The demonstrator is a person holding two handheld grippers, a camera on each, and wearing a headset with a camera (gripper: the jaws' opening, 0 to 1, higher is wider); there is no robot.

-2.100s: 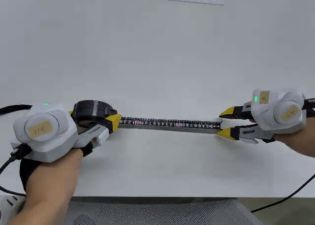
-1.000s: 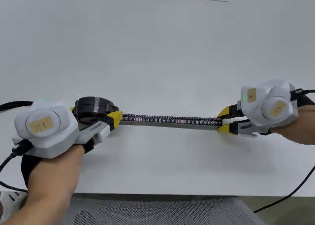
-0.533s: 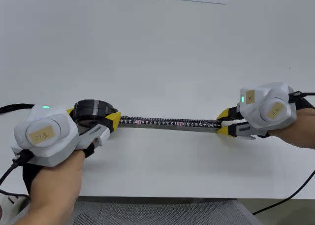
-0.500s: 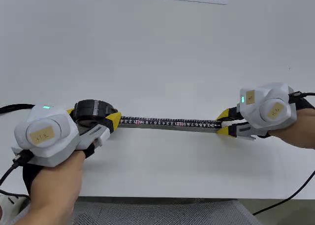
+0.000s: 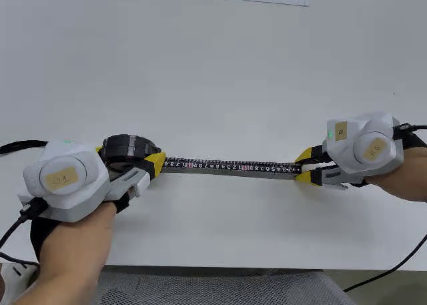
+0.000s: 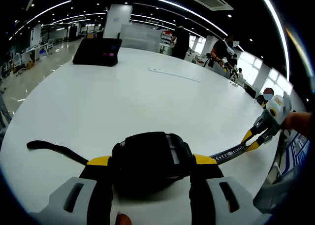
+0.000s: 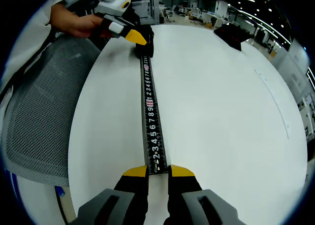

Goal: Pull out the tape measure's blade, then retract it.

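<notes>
Head view: the tape measure case (image 5: 127, 150) sits at eight o'clock on the white table (image 5: 213, 78), clamped in the left gripper (image 5: 145, 169), jaws spread just as wide as the case. The blade (image 5: 230, 165) runs out toward three o'clock, its end pinched by the right gripper (image 5: 305, 165), jaws nearly closed. Left gripper view: case dead centre between the yellow fingertips (image 6: 98, 161), blade leaving toward three o'clock. Right gripper view: blade end nipped between the fingertips (image 7: 134, 172) at six o'clock, stretching up to the case at twelve.
</notes>
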